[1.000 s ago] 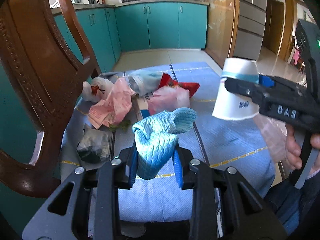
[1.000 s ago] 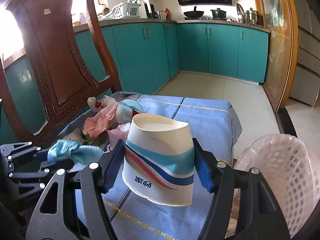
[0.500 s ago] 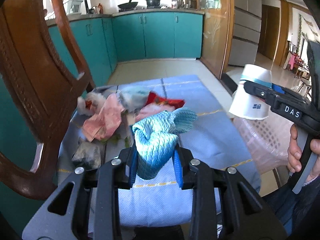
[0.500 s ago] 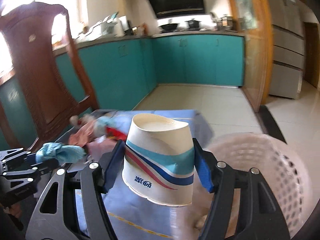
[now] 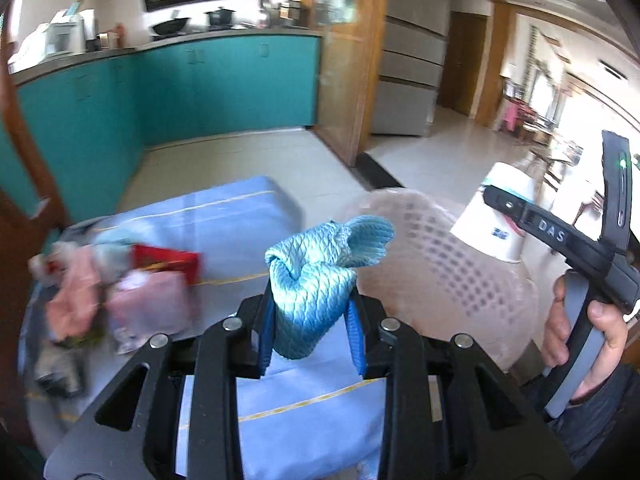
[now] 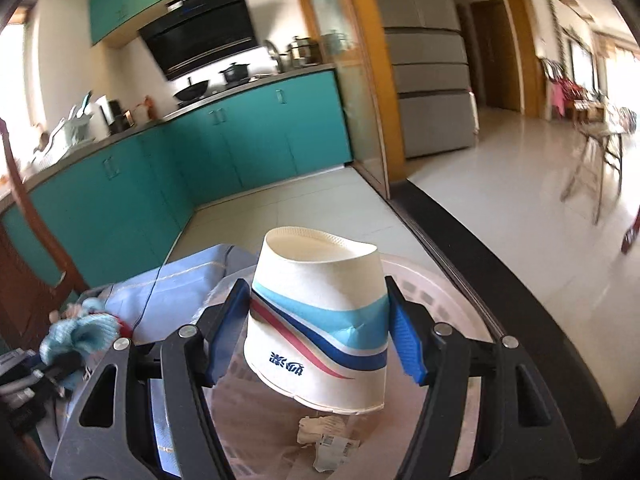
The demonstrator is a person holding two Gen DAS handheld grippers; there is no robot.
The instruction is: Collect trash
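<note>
The right hand-held gripper [image 6: 316, 344] is clamped across the sides of an upside-down paper cup [image 6: 320, 320], low centre of the right wrist view, held above the mouth of the white mesh basket [image 6: 452, 304]. The cup looks light and thin-walled: its base is already pressed into an oval and a crease shows by the right pad, so a harder squeeze would likely crumple it. A hold across the middle of the wall seems right. It is white with a light blue band, a dark blue sweep, a pink stripe and small blue lettering.

The left hand-held gripper [image 5: 311, 320] is closed on a bunched blue cloth [image 5: 320, 272], centre of the left wrist view. It is soft, limp and scale-textured, its free end flopping right toward the basket [image 5: 440, 264]. It should not slip, but may cling to the pads.

More trash [image 5: 120, 292] lies blurred at lower left on the blue-covered counter [image 5: 224, 216]. Crumpled paper scraps [image 6: 324, 436] already sit in the basket.
</note>
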